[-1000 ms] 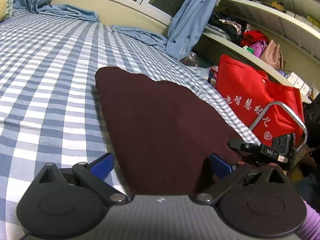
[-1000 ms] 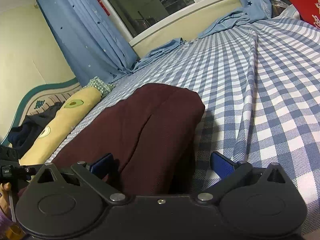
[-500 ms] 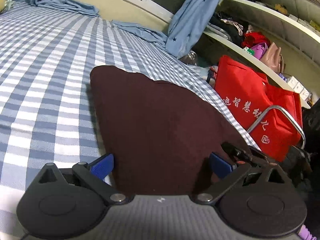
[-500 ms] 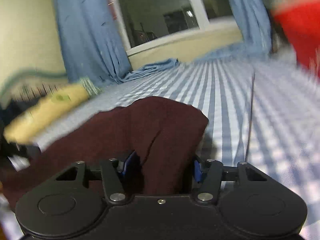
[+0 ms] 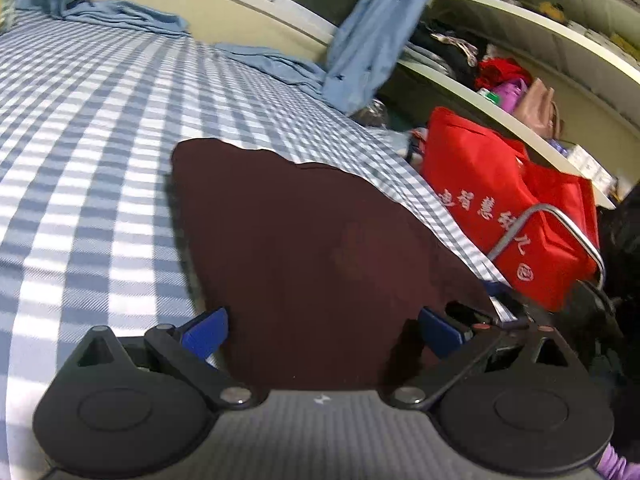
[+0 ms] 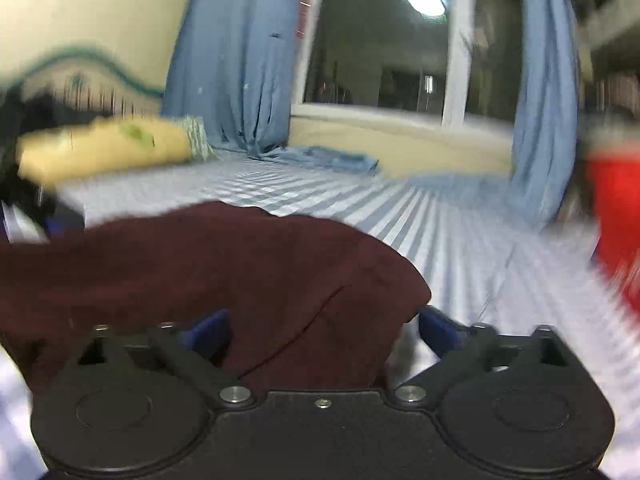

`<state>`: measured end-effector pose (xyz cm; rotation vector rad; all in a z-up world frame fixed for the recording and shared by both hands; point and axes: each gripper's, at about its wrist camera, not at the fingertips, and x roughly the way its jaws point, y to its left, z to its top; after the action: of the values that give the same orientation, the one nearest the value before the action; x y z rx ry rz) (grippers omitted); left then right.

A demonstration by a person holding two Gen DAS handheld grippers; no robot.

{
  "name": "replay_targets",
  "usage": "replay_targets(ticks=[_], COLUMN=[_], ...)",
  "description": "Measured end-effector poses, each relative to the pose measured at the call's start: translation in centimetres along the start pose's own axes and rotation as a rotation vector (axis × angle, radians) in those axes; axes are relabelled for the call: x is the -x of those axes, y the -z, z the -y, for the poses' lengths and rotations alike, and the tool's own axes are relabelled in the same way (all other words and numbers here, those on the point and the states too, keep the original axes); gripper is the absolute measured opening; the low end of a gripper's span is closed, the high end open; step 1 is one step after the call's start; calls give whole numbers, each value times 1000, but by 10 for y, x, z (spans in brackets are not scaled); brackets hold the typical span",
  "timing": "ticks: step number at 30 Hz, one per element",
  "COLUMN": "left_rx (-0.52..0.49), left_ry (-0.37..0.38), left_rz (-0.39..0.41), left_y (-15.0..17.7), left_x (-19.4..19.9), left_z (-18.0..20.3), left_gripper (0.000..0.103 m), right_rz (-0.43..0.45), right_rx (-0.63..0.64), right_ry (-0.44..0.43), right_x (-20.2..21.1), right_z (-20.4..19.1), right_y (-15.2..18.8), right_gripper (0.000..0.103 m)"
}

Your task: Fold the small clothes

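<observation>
A dark maroon garment (image 5: pixel 304 240) lies flat on the blue-and-white checked bed (image 5: pixel 80 128). My left gripper (image 5: pixel 324 330) is open, its blue pads on either side of the garment's near edge. In the right wrist view the same garment (image 6: pixel 224 264) lies bunched in front of my right gripper (image 6: pixel 324 326), which is open with the cloth between its spread blue pads. That view is blurred by motion.
A red bag (image 5: pixel 508 208) in a metal-framed cart stands beside the bed at the right, under cluttered shelves (image 5: pixel 500 76). Blue curtains (image 6: pixel 240 56) hang at the window. A yellow pillow (image 6: pixel 108 152) lies at the bed's head.
My right gripper shut on the garment half a second ago and has now opened again while swinging right. My left gripper stayed open and crept forward over the garment's edge.
</observation>
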<state>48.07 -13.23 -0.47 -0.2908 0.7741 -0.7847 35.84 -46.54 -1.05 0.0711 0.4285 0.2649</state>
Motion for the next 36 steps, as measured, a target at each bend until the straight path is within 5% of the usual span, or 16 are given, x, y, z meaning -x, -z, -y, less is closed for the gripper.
replay_targets(ticks=[4, 7, 15, 36], left_rx=[2, 14, -71, -55], left_ry=[12, 5, -14, 0], left_rz=[-13, -20, 14, 41], left_y=[-1, 1, 14, 19], left_x=[-6, -12, -24, -21], left_z=[-3, -5, -4, -9], left_gripper=[103, 103, 103, 103], right_rz=[-106, -112, -130, -133], right_rx=[-323, -430, -383, -355], right_ry=[-161, -212, -134, -108], right_x=[-20, -24, -22, -25], right_z=[46, 61, 49, 46], right_y=[6, 7, 7, 8], right_gripper=[102, 102, 76, 77])
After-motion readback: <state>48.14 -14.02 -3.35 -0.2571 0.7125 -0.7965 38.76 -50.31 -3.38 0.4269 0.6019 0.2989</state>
